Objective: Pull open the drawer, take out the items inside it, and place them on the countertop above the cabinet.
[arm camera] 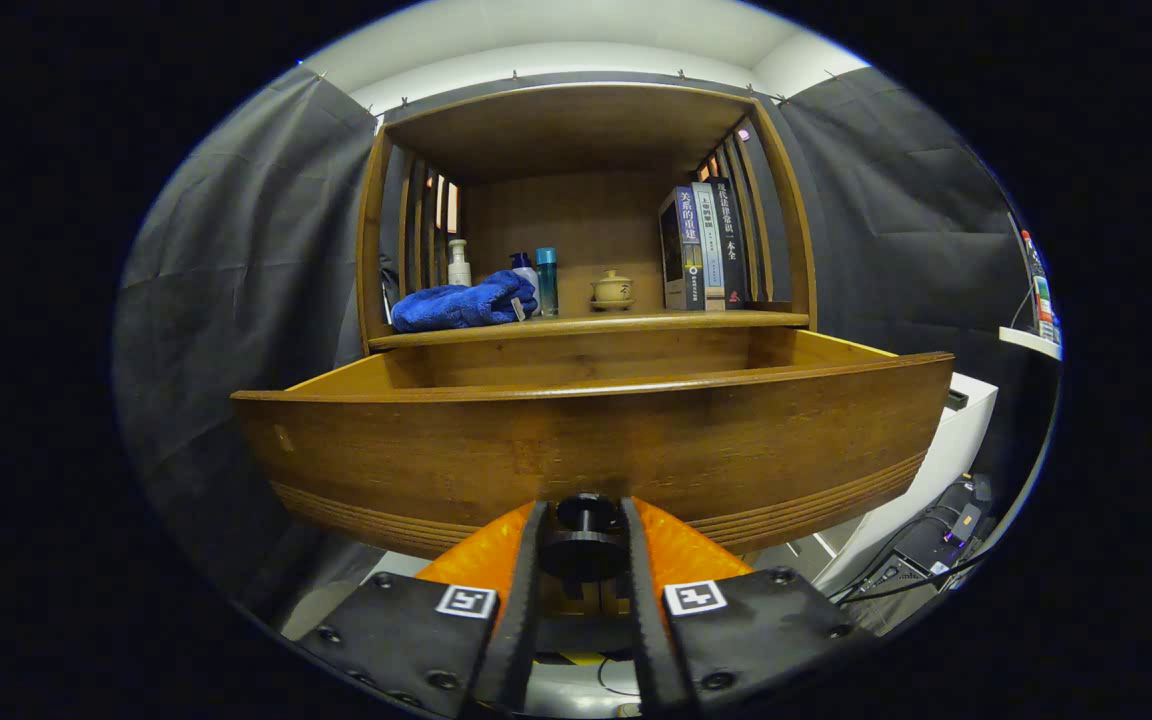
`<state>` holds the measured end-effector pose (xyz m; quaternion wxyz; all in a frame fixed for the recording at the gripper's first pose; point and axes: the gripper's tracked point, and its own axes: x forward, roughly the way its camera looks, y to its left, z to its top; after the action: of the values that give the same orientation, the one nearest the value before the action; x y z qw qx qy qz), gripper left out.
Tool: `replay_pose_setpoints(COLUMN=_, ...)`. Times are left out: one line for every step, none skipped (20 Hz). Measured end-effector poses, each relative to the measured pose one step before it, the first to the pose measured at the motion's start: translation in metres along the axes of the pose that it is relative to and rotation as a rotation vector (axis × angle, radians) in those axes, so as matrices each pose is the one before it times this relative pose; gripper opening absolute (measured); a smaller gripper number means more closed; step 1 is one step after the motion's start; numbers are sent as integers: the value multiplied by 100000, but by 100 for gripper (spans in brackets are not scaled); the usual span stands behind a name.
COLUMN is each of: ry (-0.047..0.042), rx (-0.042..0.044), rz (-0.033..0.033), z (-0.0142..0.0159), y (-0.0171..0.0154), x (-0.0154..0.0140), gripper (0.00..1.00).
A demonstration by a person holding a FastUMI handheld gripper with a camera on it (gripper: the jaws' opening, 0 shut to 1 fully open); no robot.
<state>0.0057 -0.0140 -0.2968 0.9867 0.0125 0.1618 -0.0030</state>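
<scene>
The wooden drawer [591, 440] stands pulled out from the cabinet, its curved front close before me. My gripper [584, 535] is shut on the drawer's dark round knob [584, 528], with one finger pressing on each side of it. The drawer's inside is hidden behind its front panel. Above it runs the countertop [656, 321]. A folded blue towel [464, 303] lies on the countertop's left part.
On the countertop stand a white pump bottle [458, 263], a teal bottle [546, 281], a small lidded teacup [612, 290] and several upright books [704, 245]. A white cabinet [936, 460] and cables [921, 560] lie to the right, below the drawer. Black cloth walls flank the cabinet.
</scene>
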Motion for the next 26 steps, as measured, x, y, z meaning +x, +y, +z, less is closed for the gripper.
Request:
replay_pose_setpoints(ry=58, rx=39, rz=40, z=-7, y=77, x=103, gripper=53)
replay_pose_setpoints(ry=677, rx=-495, rz=222, z=-27, y=115, x=-73, gripper=57)
replay_pose_setpoints(ry=1627, rx=-568, rz=595, z=-267, y=274, x=132, gripper=61)
replay_pose_setpoints(ry=1316, rx=-576, rz=1042, z=-141, y=466, x=-174, gripper=65)
replay_pose_setpoints(ry=583, rx=-427, rz=1161, z=100, y=508, x=-182, gripper=70)
replay_pose_setpoints(ry=-8, rx=30, rz=1212, z=222, y=349, x=-296, gripper=74)
replay_pose_setpoints(ry=20, rx=764, rz=750, z=386, y=322, x=-380, gripper=78)
replay_pose_setpoints(ry=-275, rx=1604, rz=-158, z=468, y=95, x=-863, gripper=82)
replay_pose_setpoints(ry=-1177, rx=1938, rz=745, z=1050, y=215, x=-899, gripper=87)
replay_pose_setpoints(ry=-2218, rx=1155, rz=906, z=1850, y=276, x=-694, gripper=91)
replay_pose_setpoints(ry=-3253, rx=168, rz=405, z=2658, y=5, x=-427, gripper=95)
replay_pose_setpoints(ry=-3431, rx=-862, rz=1026, z=3289, y=-3, x=-5, gripper=100)
replay_pose_setpoints(ry=-1732, rx=-1358, rz=675, z=3246, y=-149, x=794, gripper=100)
replay_pose_setpoints(ry=-1239, rx=-1118, rz=1116, z=2994, y=-19, x=1144, gripper=100)
replay_pose_setpoints(ry=-473, rx=-821, rz=359, z=2577, y=-157, x=1552, gripper=100)
replay_pose_setpoints(ry=1023, rx=-760, rz=206, z=2088, y=365, x=2065, gripper=100)
replay_pose_setpoints(ry=2431, rx=-1803, rz=-1636, z=1085, y=-1186, x=1963, gripper=100)
replay_pose_setpoints(ry=2545, rx=-2465, rz=-1576, z=1012, y=54, x=2149, gripper=100)
replay_pose_setpoints(ry=2526, rx=-2229, rz=-2026, z=625, y=-380, x=1972, gripper=100)
replay_pose_setpoints(ry=3020, rx=-2487, rz=-2117, z=-167, y=-668, x=2204, gripper=100)
replay_pose_setpoints(ry=5337, rx=-1336, rz=-1001, z=-1052, y=276, x=1740, gripper=100)
replay_pose_setpoints(ry=7952, rx=679, rz=1073, z=-1656, y=754, x=1740, gripper=100)
replay_pose_setpoints(ry=8106, rx=2637, rz=1998, z=-1970, y=1064, x=1953, gripper=100)
replay_pose_setpoints(ry=8180, rx=2994, rz=1353, z=-1962, y=667, x=1639, gripper=100)
replay_pose_setpoints(ry=8169, rx=2149, rz=701, z=-1832, y=120, x=1497, gripper=100)
replay_pose_setpoints(ry=7251, rx=1571, rz=-86, z=-1863, y=-28, x=918, gripper=99)
